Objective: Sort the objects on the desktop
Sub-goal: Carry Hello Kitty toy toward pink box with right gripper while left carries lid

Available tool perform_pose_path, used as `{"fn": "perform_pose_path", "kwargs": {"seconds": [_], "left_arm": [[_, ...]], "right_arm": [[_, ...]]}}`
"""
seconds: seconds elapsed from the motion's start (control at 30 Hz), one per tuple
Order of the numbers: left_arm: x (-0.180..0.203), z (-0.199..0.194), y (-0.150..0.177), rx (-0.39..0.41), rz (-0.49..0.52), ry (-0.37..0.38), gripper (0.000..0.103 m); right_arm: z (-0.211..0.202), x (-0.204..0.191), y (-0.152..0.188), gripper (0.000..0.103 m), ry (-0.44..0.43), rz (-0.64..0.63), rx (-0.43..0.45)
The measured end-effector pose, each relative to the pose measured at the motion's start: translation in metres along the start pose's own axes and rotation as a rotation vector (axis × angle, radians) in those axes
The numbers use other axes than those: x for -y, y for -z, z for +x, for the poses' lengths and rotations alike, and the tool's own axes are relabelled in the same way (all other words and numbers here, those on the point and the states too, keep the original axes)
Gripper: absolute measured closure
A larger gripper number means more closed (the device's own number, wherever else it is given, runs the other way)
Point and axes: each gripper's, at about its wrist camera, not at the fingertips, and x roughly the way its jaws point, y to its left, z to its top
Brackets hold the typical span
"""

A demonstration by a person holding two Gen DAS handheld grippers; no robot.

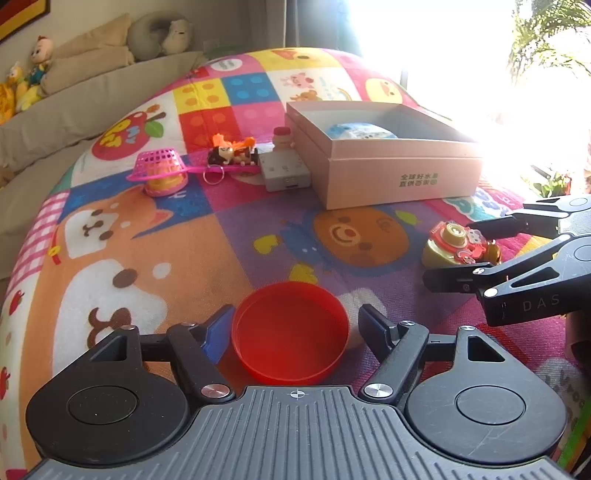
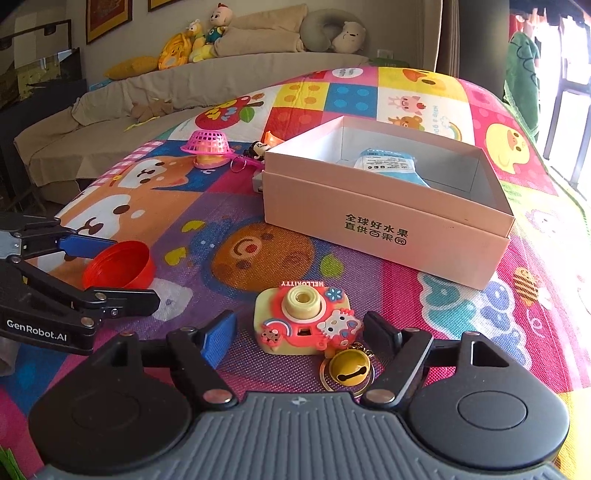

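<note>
In the left wrist view, a pink basket (image 1: 157, 162), a figure (image 1: 232, 151) and a grey block (image 1: 284, 171) are sitting loose at upper left on the mat (image 1: 110, 240). At lower centre the left hand-held gripper (image 1: 295, 328) is straddling the red lid (image 1: 291, 332), jaws apart, barely touching. In the box (image 1: 399, 173) only a blue packet (image 1: 360, 131) is lying. At right, the right hand-held gripper (image 2: 301, 328) is flanking the toy camera (image 2: 303, 319), open, not gripping. Judging by this, most sorting is remaining.

A beige sofa (image 2: 229, 74) is seen past the mat's far edge, with plush toys (image 2: 201, 35) and what's probably a neck pillow (image 2: 334, 33) piled on it.
</note>
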Motion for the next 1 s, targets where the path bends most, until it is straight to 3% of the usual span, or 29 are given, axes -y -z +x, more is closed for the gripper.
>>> {"fn": "perform_pose_path", "kwargs": {"seconds": [0.23, 0.4, 0.77, 1.0], "left_arm": [[0.001, -0.001, 0.001, -0.003, 0.002, 0.001, 0.033], [0.003, -0.004, 0.002, -0.002, -0.004, 0.006, 0.034], [0.008, -0.018, 0.006, 0.004, -0.009, 0.025, 0.034], [0.017, -0.05, -0.026, 0.126, 0.022, 0.029, 0.034]], "right_arm": [[0.0, 0.009, -0.001, 0.026, -0.013, 0.033, 0.003], [-0.002, 0.006, -0.001, 0.042, -0.005, 0.018, 0.006], [-0.025, 0.004, 0.0, 0.043, -0.005, 0.017, -0.016], [-0.077, 0.018, -0.016, 0.043, 0.021, 0.056, 0.082]]}}
